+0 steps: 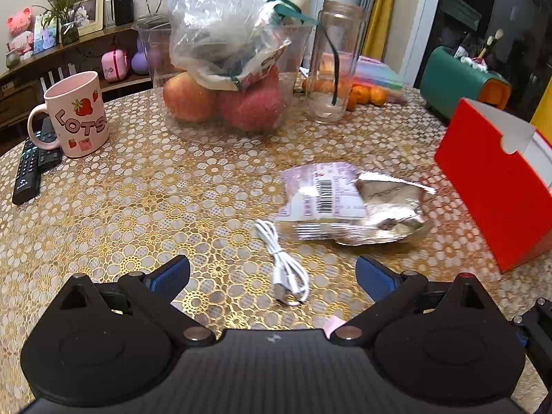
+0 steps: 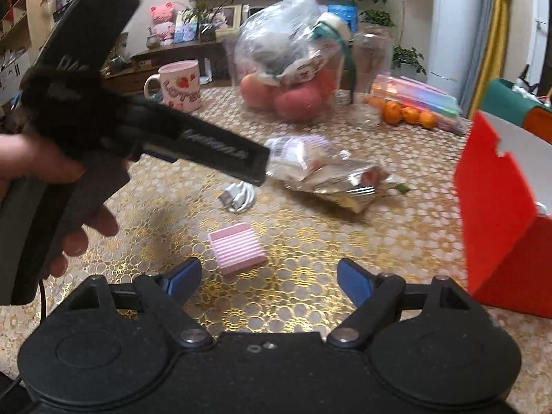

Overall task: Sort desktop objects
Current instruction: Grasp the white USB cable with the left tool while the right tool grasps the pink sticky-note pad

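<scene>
A coiled white USB cable [image 1: 284,269] lies on the gold-patterned table just ahead of my open, empty left gripper [image 1: 272,270]. It also shows in the right wrist view [image 2: 239,195]. A crumpled silver snack bag [image 1: 352,203] lies beyond it, also seen from the right [image 2: 327,169]. A pink ribbed block [image 2: 238,248] lies just ahead of my open, empty right gripper [image 2: 269,277]; its corner peeks out in the left wrist view [image 1: 333,324]. A red open box [image 1: 496,186] stands at the right, also in the right wrist view [image 2: 500,214].
A pink mug [image 1: 77,114] and black remotes [image 1: 31,165] sit at left. A clear container of apples [image 1: 238,100] under a plastic bag, a glass jar [image 1: 333,65] and oranges [image 1: 371,95] stand at the back. The left hand-held device [image 2: 103,117] crosses the right wrist view.
</scene>
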`<state>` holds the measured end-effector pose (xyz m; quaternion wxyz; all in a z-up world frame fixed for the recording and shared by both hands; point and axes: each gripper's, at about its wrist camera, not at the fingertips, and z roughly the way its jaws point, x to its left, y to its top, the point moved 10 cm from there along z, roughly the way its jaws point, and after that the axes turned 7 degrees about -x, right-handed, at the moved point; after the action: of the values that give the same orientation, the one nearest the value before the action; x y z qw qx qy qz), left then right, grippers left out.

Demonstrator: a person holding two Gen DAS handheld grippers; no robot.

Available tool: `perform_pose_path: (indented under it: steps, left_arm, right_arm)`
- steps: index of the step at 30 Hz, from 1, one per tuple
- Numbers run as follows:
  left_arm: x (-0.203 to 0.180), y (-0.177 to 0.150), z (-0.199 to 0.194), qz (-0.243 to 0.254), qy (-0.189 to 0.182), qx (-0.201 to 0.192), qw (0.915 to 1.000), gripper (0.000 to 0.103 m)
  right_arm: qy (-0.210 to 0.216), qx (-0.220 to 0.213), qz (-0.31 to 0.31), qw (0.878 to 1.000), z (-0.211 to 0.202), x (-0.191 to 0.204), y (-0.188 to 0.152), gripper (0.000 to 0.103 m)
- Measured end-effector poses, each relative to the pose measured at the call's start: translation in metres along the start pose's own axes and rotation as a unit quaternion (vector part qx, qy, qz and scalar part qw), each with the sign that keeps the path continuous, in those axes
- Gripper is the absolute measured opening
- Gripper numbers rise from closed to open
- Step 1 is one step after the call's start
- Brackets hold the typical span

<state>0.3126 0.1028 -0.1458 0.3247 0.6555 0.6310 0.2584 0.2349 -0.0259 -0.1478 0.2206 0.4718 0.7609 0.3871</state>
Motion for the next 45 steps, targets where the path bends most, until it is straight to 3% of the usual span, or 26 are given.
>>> perform_pose_path:
  steps: [7, 18, 27, 29, 35, 38, 45]
  left_arm:
    - [0.003, -0.001, 0.019, 0.003, 0.006, -0.005, 1.0000, 0.103]
    - [0.003, -0.003, 0.037, -0.011, 0.015, -0.008, 0.9998, 0.099]
    - [-0.004, -0.008, 0.039, -0.007, 0.017, -0.009, 0.9998, 0.081]
    - [-0.003, -0.008, 0.037, -0.005, 0.025, -0.014, 0.9996, 0.063]
    - [0.003, -0.006, 0.033, -0.029, 0.026, -0.020, 0.9990, 0.034]
    - [-0.001, -0.007, 0.032, -0.028, 0.016, -0.019, 0.9993, 0.030]
    - [-0.003, -0.007, 0.031, -0.036, 0.003, -0.019, 0.9992, 0.018]
  right_arm:
    - [0.004, 0.007, -0.016, 1.000, 0.023, 0.010, -0.005, 0.083]
    - [0.015, 0.008, -0.032, 0.999, 0.035, 0.019, -0.005, 0.072]
    - [0.020, 0.012, -0.034, 0.999, 0.041, 0.018, -0.006, 0.064]
    - [0.021, 0.012, -0.035, 0.999, 0.041, 0.017, -0.006, 0.061]
    - [0.030, 0.009, -0.047, 0.998, 0.040, 0.022, -0.005, 0.050]
    - [0.032, 0.008, -0.050, 0.998, 0.039, 0.024, -0.005, 0.042]
    - [0.023, 0.009, -0.047, 0.999, 0.039, 0.020, -0.005, 0.041]
